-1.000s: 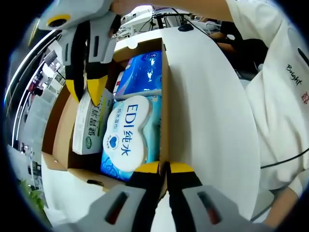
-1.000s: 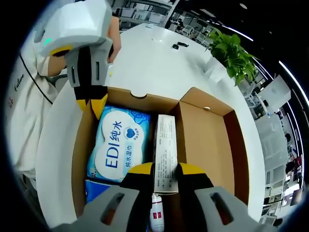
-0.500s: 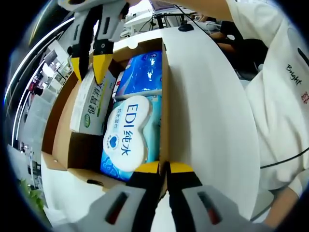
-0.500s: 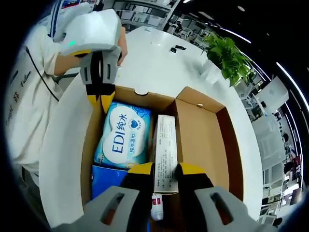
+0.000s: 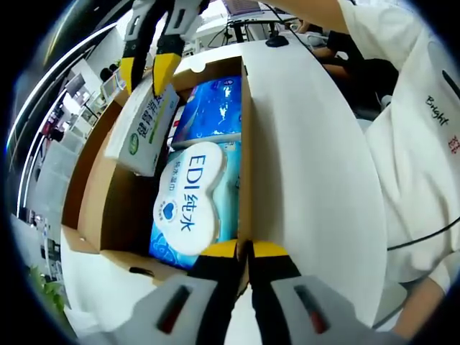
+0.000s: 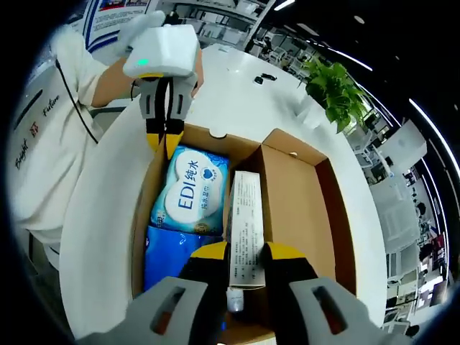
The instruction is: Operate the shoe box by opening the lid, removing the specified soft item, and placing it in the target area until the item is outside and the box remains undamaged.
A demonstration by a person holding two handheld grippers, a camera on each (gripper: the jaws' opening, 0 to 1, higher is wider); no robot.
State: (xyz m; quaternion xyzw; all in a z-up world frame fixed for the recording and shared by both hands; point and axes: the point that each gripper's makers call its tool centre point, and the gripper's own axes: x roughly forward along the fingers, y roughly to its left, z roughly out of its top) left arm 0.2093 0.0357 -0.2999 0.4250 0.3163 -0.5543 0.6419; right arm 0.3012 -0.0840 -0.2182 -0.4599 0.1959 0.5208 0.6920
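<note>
A white table (image 6: 237,93) carries a potted green plant (image 6: 332,90) near its far edge and a small dark object (image 6: 267,76) farther back. Beyond it stand office desks and shelves (image 6: 215,25). A person in a white shirt (image 5: 417,144) stands just beside the table.

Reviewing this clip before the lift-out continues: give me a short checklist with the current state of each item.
1. Lid open: ok, the shoe box stands open, its lid folded out.
2. Right gripper shut on the white carton: ok.
3. Carton above the box rim: ok in the left gripper view, where it is lifted and tilted.
4. Left gripper pinching the box wall: ok, jaws closed on it.
5. Wipes pack lying flat inside: ok.
6. Box undamaged: cannot tell.
</note>
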